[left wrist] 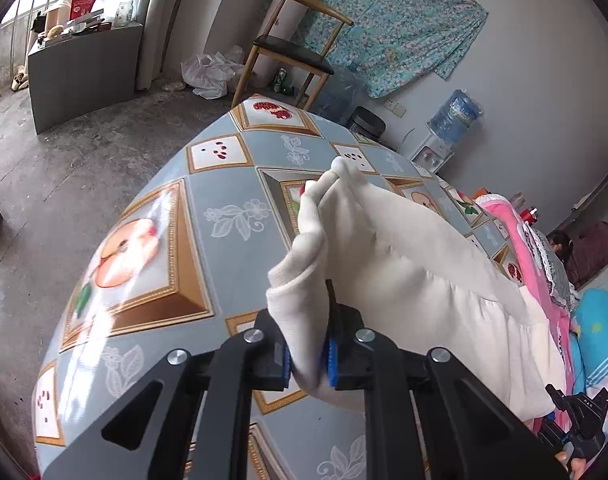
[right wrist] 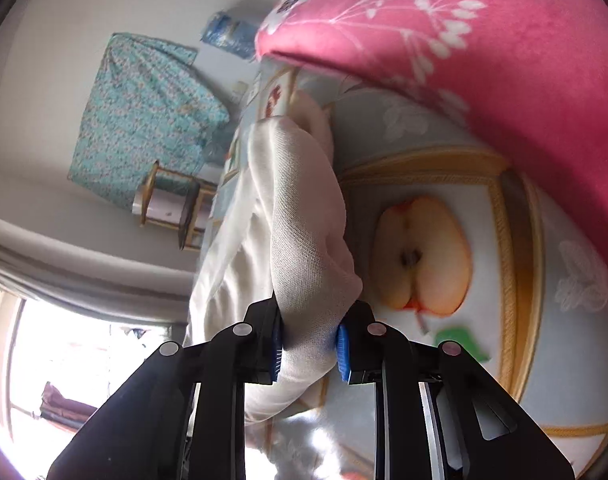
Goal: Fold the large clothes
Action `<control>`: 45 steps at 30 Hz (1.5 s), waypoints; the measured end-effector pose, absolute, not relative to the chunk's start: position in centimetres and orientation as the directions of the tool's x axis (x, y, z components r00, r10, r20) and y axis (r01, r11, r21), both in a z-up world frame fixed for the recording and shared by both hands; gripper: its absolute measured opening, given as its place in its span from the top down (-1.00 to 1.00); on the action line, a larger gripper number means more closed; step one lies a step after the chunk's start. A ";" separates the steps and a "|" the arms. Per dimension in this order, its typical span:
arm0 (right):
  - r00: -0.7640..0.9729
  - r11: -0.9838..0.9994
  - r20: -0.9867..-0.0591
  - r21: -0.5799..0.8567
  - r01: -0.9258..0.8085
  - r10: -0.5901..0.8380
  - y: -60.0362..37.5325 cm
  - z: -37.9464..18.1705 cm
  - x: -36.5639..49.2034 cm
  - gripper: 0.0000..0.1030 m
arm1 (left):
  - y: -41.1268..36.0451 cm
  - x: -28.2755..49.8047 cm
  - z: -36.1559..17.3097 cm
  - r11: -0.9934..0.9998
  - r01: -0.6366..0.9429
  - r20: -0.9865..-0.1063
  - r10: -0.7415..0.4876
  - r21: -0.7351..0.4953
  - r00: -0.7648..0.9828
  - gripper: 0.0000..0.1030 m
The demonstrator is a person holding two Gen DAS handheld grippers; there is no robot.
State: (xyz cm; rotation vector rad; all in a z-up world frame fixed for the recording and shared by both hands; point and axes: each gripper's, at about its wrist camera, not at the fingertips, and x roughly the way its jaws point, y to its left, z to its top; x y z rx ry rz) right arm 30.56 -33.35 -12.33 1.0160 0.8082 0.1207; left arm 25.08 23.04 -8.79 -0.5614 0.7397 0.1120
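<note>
A cream-white garment (left wrist: 403, 264) hangs bunched above the table, stretched between both grippers. In the left wrist view my left gripper (left wrist: 308, 360) is shut on a folded edge of it, blue pads pressing the cloth. The right wrist view shows my right gripper (right wrist: 308, 350) shut on another bunched part of the cream garment (right wrist: 300, 232), cloth squeezed between the blue pads. My right gripper (left wrist: 575, 424) also shows at the lower right of the left wrist view, with a hand under it.
The table (left wrist: 232, 264) wears a blue-grey cloth with framed fruit pictures. Pink clothes (right wrist: 483, 40) and other garments (left wrist: 599, 328) lie piled at one side. A wooden chair (left wrist: 296, 52), a water dispenser (left wrist: 455, 116) and a grey cabinet (left wrist: 84, 72) stand on the floor beyond.
</note>
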 end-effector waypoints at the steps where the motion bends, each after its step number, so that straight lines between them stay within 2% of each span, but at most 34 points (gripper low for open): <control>1: 0.703 0.550 -0.541 0.797 0.252 0.462 -32.8 -12.3 30.6 0.60 | 23.6 24.4 -8.7 0.846 -0.296 -0.666 -0.091 -0.444 0.741 0.76; 5: 0.660 0.560 -0.535 0.803 0.204 0.527 -30.5 -12.2 30.2 0.60 | 26.2 21.4 -8.4 0.837 -0.330 -0.676 -0.064 -0.436 0.734 0.76; 8: 0.650 0.623 -0.572 0.759 0.189 0.500 -29.6 -12.2 28.9 0.58 | 27.3 19.8 -8.9 0.848 -0.316 -0.699 -0.086 -0.425 0.710 0.73; 11: 0.660 0.678 -0.614 0.704 0.211 0.432 -30.0 -12.8 28.0 0.53 | 27.7 19.2 -9.9 0.859 -0.285 -0.731 -0.140 -0.425 0.668 0.59; 13: 0.653 0.709 -0.646 0.666 0.229 0.396 -29.9 -13.5 27.7 0.44 | 28.1 18.5 -9.7 0.870 -0.286 -0.732 -0.119 -0.403 0.671 0.32; 14: 0.654 0.726 -0.662 0.643 0.244 0.366 -29.9 -13.6 27.4 0.29 | 28.3 17.9 -9.3 0.876 -0.289 -0.724 -0.094 -0.386 0.683 0.02; 15: 0.658 0.745 -0.675 0.616 0.255 0.334 -29.8 -13.3 26.8 0.11 | 28.5 17.4 -8.7 0.883 -0.290 -0.710 -0.067 -0.370 0.700 -0.12; 16: 0.666 0.780 -0.697 0.561 0.277 0.265 -30.0 -12.8 26.3 0.04 | 28.7 16.9 -7.8 0.890 -0.287 -0.691 -0.041 -0.353 0.722 -0.15; 17: 0.677 0.808 -0.706 0.515 0.288 0.209 -30.1 -12.3 26.0 -0.11 | 28.8 16.6 -7.0 0.898 -0.282 -0.678 -0.024 -0.338 0.735 -0.22; 20: 0.689 0.872 -0.723 0.370 0.322 0.052 -30.6 -10.3 24.8 -0.20 | 28.5 16.0 -5.0 0.920 -0.259 -0.645 0.009 -0.294 0.764 -0.41; 21: 0.696 0.890 -0.718 0.332 0.313 0.023 -30.5 -9.7 24.3 -0.28 | 28.0 15.9 -4.5 0.928 -0.239 -0.635 0.004 -0.285 0.773 -0.46; 22: 0.707 0.905 -0.707 0.308 0.295 0.010 -30.2 -8.9 24.0 -0.35 | 27.3 15.9 -3.9 0.938 -0.208 -0.625 -0.012 -0.278 0.780 -0.50; 24: 0.735 0.932 -0.678 0.278 0.234 0.018 -28.9 -7.4 23.4 -0.71 | 25.5 15.8 -3.2 0.951 -0.146 -0.615 -0.055 -0.272 0.787 -0.61; 26: 0.751 0.958 -0.659 0.238 0.160 0.038 -27.5 -6.3 22.4 -0.82 | 23.4 15.7 -2.6 0.960 -0.079 -0.615 -0.108 -0.268 0.781 -0.68; 30: 0.762 0.985 -0.641 0.169 0.023 0.092 -23.7 -4.8 21.4 -0.86 | 19.5 14.9 -1.6 0.973 -0.015 -0.613 -0.134 -0.232 0.779 -0.90; 39: 0.782 0.994 -0.615 0.044 -0.098 0.105 -16.0 -3.4 19.0 -0.86 | 15.0 11.8 -0.6 0.975 0.081 -0.612 -0.193 -0.205 0.767 -0.90; 45: 0.819 0.992 -0.568 -0.035 -0.123 0.081 -13.7 -2.4 16.7 -0.86 | 13.7 10.2 0.4 0.989 0.063 -0.591 -0.132 -0.137 0.796 -0.90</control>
